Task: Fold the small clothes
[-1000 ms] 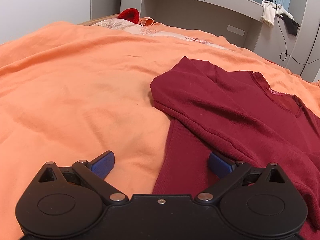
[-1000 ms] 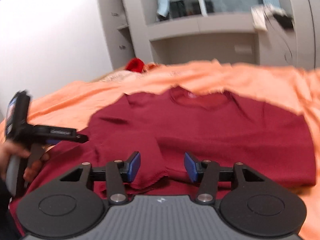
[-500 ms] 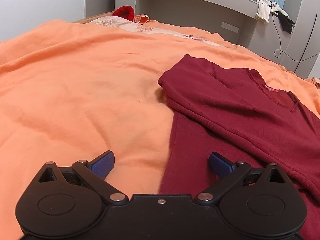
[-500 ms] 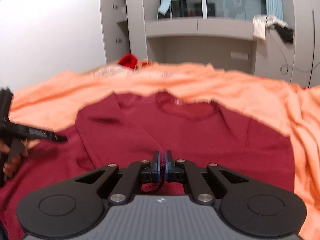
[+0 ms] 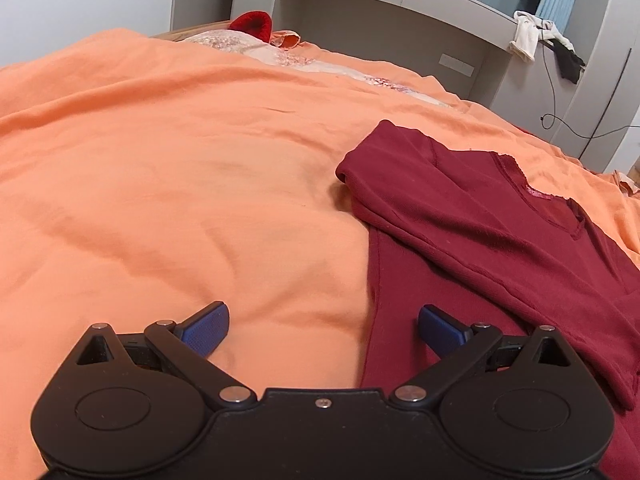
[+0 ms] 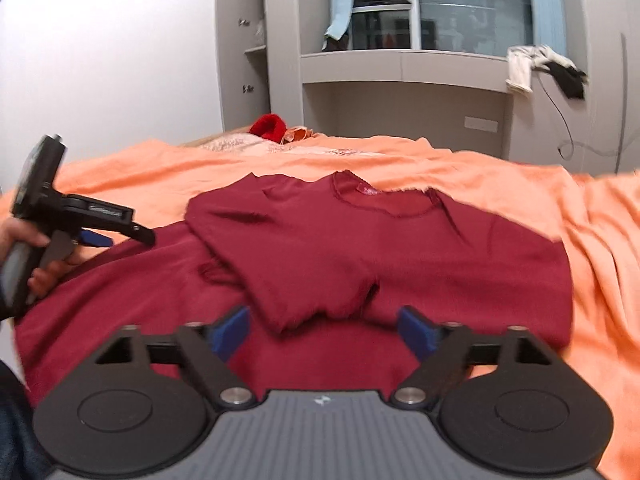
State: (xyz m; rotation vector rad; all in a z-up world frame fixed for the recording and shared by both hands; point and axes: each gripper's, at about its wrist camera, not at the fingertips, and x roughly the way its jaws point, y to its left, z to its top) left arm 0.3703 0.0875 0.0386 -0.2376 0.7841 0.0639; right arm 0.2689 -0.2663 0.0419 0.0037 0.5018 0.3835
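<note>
Bed (image 5: 160, 184): orange sheet, maroon shirt (image 6: 380, 248) lying on it, sleeve folded across.
Right gripper (image 6: 324, 330): jaws just opened wide, empty.
Left gripper (image 5: 322, 326): jaws wide, empty.

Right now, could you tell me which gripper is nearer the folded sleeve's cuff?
Right. The right gripper sits open just before the cuff; the left gripper straddles the shirt's side edge.

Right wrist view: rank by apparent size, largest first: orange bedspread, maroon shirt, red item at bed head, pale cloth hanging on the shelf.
1. orange bedspread
2. maroon shirt
3. red item and pale cloth: look alike, both far off, so unranked.
</note>
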